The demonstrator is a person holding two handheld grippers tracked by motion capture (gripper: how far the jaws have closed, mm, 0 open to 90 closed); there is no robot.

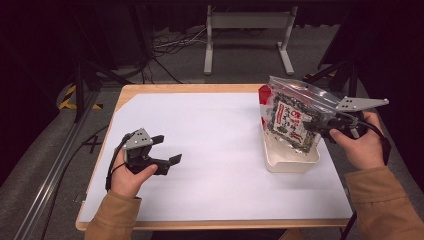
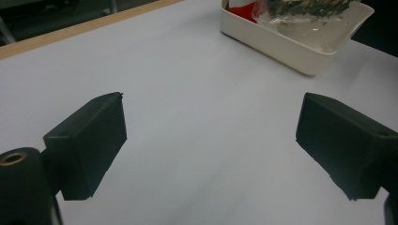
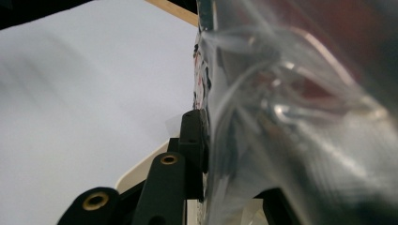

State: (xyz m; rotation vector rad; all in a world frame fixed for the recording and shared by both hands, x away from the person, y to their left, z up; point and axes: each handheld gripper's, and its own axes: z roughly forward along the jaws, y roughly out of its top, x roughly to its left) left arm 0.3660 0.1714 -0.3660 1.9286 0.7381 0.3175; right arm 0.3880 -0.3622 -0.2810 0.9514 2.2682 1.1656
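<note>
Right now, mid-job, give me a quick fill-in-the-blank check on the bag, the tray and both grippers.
1. The right gripper is shut on the ____.
2. The bag stands with its lower end in the white ____.
3. The left gripper has its jaws ____, with nothing between them.
4. The tray sits on the table's ____ side in the high view.

Missing words: bag; tray; open; right

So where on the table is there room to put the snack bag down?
The widest bare patch is the white sheet between the open left gripper and the white tray; its far side is bare too. It is crowded at the tray, where the right gripper holds the snack bag.
</note>
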